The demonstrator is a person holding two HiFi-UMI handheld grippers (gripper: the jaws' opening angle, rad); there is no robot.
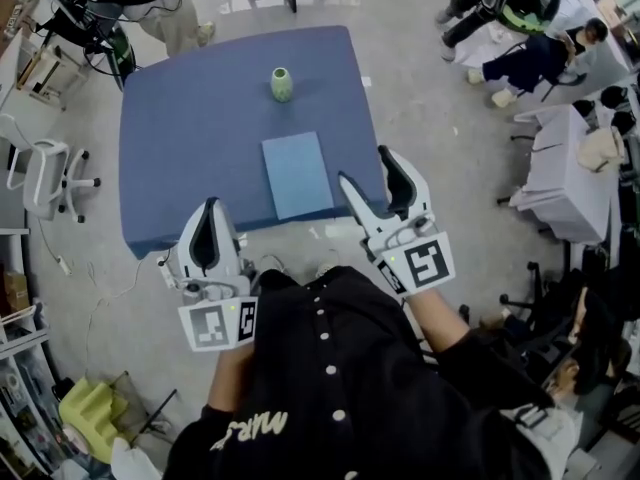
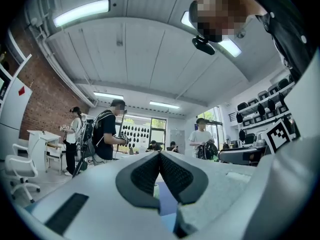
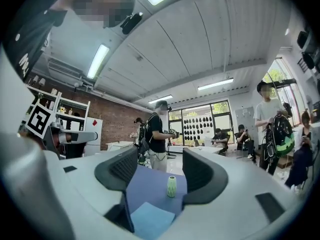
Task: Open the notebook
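A closed light-blue notebook [image 1: 297,175] lies flat near the front edge of the dark blue table [image 1: 190,148]. My left gripper [image 1: 210,208] hovers off the table's front left corner, its jaws shut and empty. In the left gripper view the left gripper [image 2: 160,156] has its pads pressed together, hiding most of the table. My right gripper [image 1: 366,166] is open at the front right edge, just right of the notebook. The right gripper view shows the right gripper [image 3: 160,171] with the notebook [image 3: 150,220] low between its jaws, untouched.
A small green vase [image 1: 282,84] [image 3: 171,186] stands on the table beyond the notebook. A white office chair [image 1: 45,173] is on the left and a white-draped table [image 1: 570,173] on the right. People stand and sit around the room behind the table.
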